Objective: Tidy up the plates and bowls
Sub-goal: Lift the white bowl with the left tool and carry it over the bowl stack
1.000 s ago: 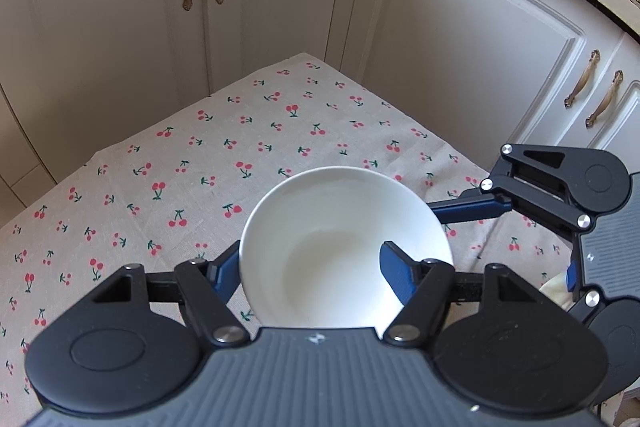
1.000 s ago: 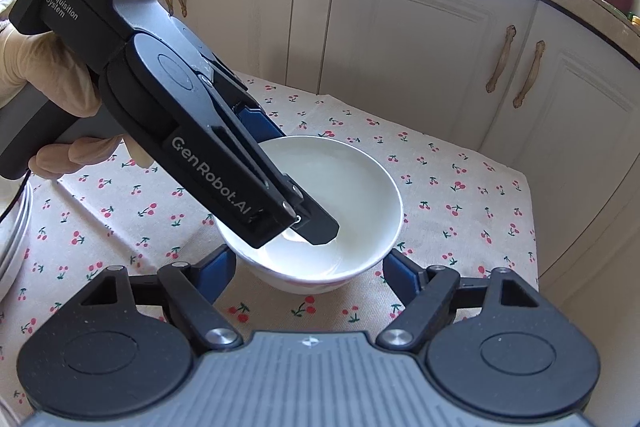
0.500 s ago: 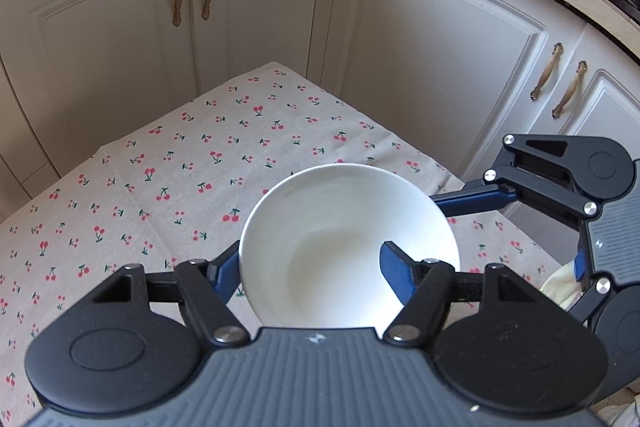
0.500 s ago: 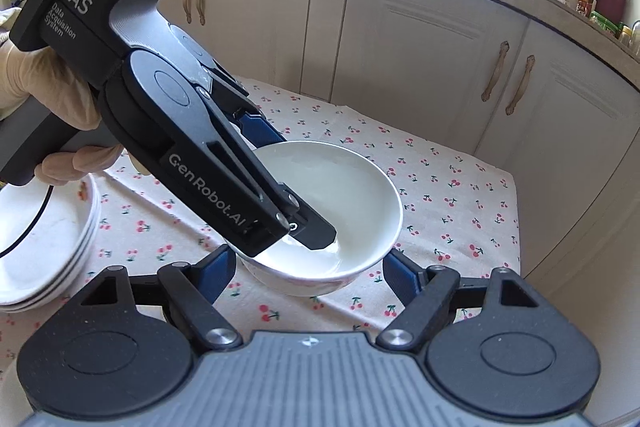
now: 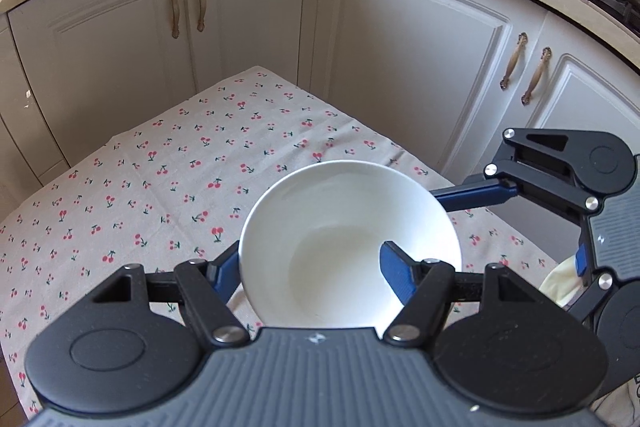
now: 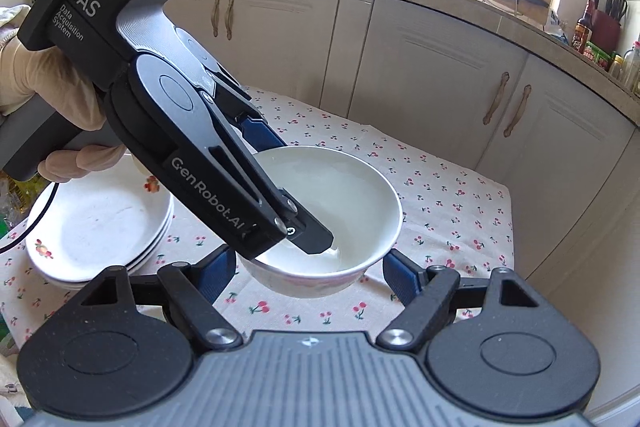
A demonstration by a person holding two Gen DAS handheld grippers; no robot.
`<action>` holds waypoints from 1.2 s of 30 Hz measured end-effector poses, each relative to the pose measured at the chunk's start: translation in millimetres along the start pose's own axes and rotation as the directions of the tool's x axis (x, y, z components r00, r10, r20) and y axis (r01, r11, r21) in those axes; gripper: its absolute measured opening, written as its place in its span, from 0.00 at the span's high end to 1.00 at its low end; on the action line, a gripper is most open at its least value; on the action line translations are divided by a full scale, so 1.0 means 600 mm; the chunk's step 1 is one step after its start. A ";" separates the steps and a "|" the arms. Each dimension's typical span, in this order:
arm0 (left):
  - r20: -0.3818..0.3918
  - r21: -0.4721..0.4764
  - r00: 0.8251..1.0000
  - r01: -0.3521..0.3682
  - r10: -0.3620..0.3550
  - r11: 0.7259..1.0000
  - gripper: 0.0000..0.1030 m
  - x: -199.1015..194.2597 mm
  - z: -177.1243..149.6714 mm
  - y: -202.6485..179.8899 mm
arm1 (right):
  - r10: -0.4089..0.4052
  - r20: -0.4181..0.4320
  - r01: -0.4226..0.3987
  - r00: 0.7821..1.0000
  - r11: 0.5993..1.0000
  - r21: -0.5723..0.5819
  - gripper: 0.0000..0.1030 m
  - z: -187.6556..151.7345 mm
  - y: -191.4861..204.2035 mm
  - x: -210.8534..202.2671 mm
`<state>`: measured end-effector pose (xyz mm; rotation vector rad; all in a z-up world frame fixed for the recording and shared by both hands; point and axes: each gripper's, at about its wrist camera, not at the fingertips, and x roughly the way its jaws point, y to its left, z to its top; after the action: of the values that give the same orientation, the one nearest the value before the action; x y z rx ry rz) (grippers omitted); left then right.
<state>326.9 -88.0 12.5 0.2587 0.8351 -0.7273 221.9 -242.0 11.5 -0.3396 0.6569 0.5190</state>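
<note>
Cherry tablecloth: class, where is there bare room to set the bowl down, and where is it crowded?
Free: the cherry tablecloth beyond the bowl, toward the cabinet doors. Crowded: beside the stacked plates.

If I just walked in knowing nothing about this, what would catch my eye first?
A white bowl held above the cherry-print tablecloth, gripped on its rim by the left gripper, one blue finger inside and one outside. The right gripper sits under the bowl with its fingers on either side; whether they touch it is unclear. To the left, a stack of white plates with small fruit motifs rests on the cloth.
</note>
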 end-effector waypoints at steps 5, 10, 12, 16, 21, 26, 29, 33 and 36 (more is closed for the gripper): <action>0.008 0.008 1.000 -0.007 0.007 1.000 0.31 -0.020 -0.017 -0.023 | -0.008 0.002 0.008 1.000 1.000 0.004 0.18 -0.012 0.022 -0.024; 0.013 0.009 1.000 -0.013 0.013 1.000 0.31 -0.042 -0.036 -0.046 | -0.007 0.012 0.007 1.000 1.000 0.008 0.18 -0.024 0.041 -0.051; 0.012 0.012 1.000 -0.016 0.016 1.000 0.31 -0.049 -0.043 -0.056 | -0.008 0.014 0.008 1.000 1.000 0.008 0.18 -0.028 0.049 -0.060; 0.012 0.019 1.000 -0.022 0.022 1.000 0.31 -0.063 -0.059 -0.075 | -0.012 0.014 0.012 1.000 1.000 0.008 0.18 -0.041 0.069 -0.080; 0.017 0.016 1.000 -0.016 0.016 1.000 0.31 -0.078 -0.077 -0.092 | -0.013 0.012 0.013 1.000 1.000 0.006 0.18 -0.058 0.087 -0.094; 0.007 0.020 1.000 -0.014 0.014 1.000 0.31 -0.076 -0.093 -0.107 | -0.007 0.003 0.007 1.000 1.000 0.013 0.18 -0.075 0.096 -0.103; 0.002 0.016 1.000 -0.009 0.009 1.000 0.31 -0.072 -0.102 -0.113 | 0.001 -0.003 -0.001 1.000 1.000 0.021 0.18 -0.085 0.097 -0.106; 0.002 -0.002 1.000 0.000 0.000 1.000 0.31 -0.064 -0.114 -0.116 | 0.011 -0.015 -0.010 1.000 0.999 0.030 0.18 -0.097 0.098 -0.105; 0.001 -0.017 1.000 0.003 -0.003 1.000 0.31 -0.059 -0.122 -0.116 | 0.020 -0.018 -0.019 1.000 0.999 0.033 0.18 -0.104 0.100 -0.102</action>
<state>221.2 -86.5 -4.4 0.2414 0.8407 -0.7228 116.7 -242.5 -2.9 -0.3072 0.6869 0.5237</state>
